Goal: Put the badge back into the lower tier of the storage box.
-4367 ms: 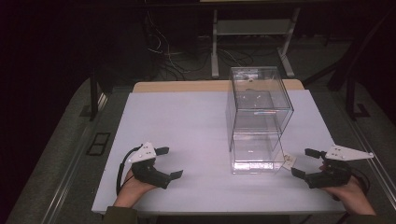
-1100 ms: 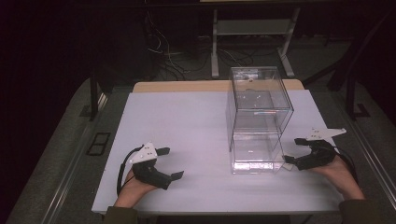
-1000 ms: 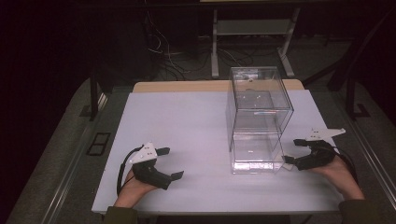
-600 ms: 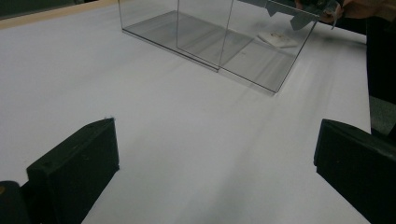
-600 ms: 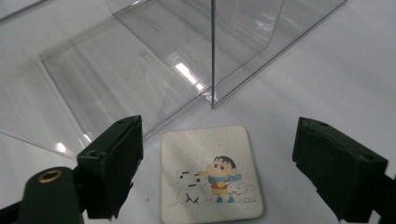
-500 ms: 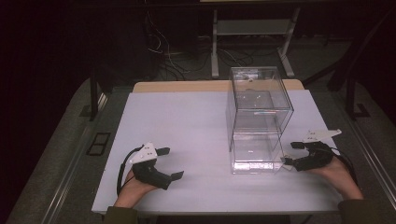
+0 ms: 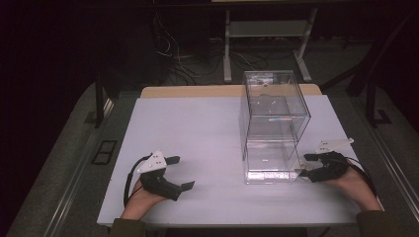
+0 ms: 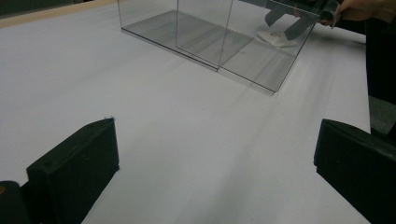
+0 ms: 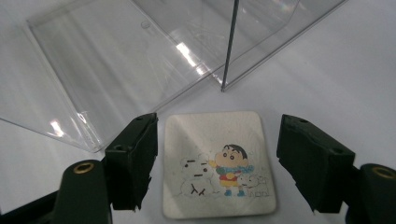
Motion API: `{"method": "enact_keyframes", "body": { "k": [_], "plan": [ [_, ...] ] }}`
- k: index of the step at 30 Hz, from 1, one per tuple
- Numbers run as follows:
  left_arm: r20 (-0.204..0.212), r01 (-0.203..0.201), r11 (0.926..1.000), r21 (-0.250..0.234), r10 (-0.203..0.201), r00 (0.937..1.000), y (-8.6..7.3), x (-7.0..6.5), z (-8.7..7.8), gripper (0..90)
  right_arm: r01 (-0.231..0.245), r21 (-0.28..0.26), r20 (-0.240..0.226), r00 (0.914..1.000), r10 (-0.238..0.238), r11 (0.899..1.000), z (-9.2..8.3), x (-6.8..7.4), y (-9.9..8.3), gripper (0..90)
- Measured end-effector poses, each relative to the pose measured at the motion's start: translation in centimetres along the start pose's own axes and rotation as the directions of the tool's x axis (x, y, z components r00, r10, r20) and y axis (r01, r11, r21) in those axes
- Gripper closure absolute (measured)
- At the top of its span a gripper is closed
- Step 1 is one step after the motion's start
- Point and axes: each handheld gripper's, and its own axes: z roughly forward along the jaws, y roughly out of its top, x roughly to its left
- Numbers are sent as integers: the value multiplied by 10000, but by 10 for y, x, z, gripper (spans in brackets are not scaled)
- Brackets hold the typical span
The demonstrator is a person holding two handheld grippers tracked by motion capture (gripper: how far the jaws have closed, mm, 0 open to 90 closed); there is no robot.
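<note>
White cartoon coaster (image 9: 218, 163) lay between right gripper (image 9: 217, 161) jaws, which had just been closing, not yet touching; clear box (image 7: 273, 129) just left. Left gripper (image 7: 177, 172) wide open.

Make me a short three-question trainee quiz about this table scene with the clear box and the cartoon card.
1. True or false: the right claw has the cartoon card between its jaws, lying flat on the table.
2. What stands beside the card? A) clear box B) metal bowl C) wooden crate
3. Are the left claw jaws wide apart or clamped?

Key: 1 true; 2 A; 3 wide apart, nothing between them.
</note>
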Motion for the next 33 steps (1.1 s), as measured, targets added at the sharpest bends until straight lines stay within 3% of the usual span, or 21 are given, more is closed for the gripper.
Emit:
{"method": "enact_keyframes", "body": {
  "k": [19,33],
  "plan": [
    [-3,-17,10000,4,17,10000,0,0,-1,0,552,572,263,9980,-568,9968,8,4,0,314],
    [-5,-16,10000,-1,16,10000,0,0,-1,0,414,647,51,9991,-418,9970,10,2,-1,321]
  ]
}}
